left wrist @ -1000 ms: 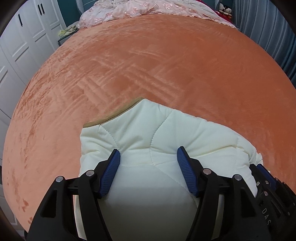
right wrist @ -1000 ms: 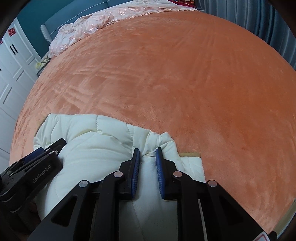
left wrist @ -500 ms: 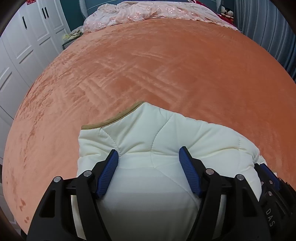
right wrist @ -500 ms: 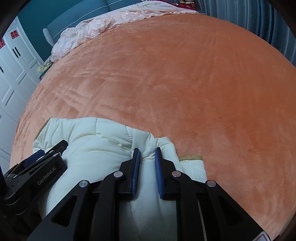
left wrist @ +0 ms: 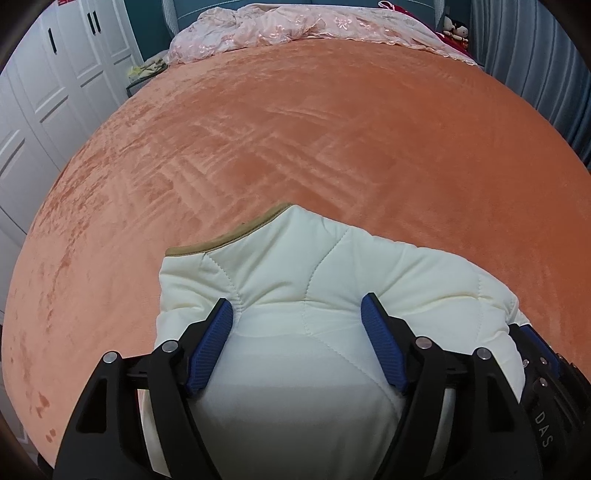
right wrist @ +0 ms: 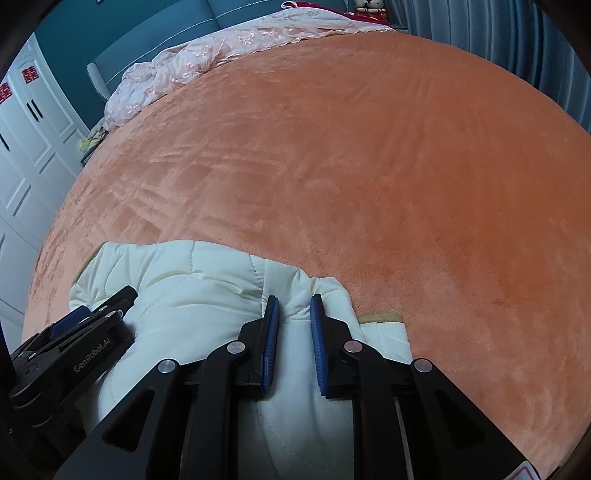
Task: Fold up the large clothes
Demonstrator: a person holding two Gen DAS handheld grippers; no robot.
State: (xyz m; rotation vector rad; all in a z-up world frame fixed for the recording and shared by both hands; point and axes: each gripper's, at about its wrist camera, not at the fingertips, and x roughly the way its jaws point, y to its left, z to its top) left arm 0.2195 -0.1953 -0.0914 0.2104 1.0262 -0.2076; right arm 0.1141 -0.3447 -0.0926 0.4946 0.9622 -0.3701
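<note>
- A cream quilted jacket (left wrist: pixel 295 295) is seen bunched at the near edge of the bed (left wrist: pixel 332 147), which is covered by an orange plush blanket.
- The left gripper (left wrist: pixel 297 314) is held wide apart, its blue pads (left wrist: pixel 212 343) pressed against a thick bulge of padding on either side; whether the bulge is actually being squeezed cannot be told, so the gripper is taken as open.
- The right gripper (right wrist: pixel 293 314) is drawn nearly together, and a ridge of the jacket (right wrist: pixel 207 288) is pinched between its pads (right wrist: pixel 271 339).
- The two grippers are placed just beside each other on the same bundle; the left gripper (right wrist: pixel 74 354) is visible at the lower left of the right wrist view.
- A tan trim (left wrist: pixel 229 240) is shown along the far-left edge of the bundle, and another tan strip (right wrist: pixel 380 316) at its right end.
- The garment is judged to be already gathered into a compact, several-layer stack, so the folding looks well advanced; a last fold or flattening and squaring of the puffy layers appears to be left.
- The rest of the blanket is bare up to the far edge, where a pink lace cover (left wrist: pixel 303 26) is heaped.
- White wardrobe doors (left wrist: pixel 48 92) are seen along the left of the room, grey curtains (left wrist: pixel 535 55) along the right.
</note>
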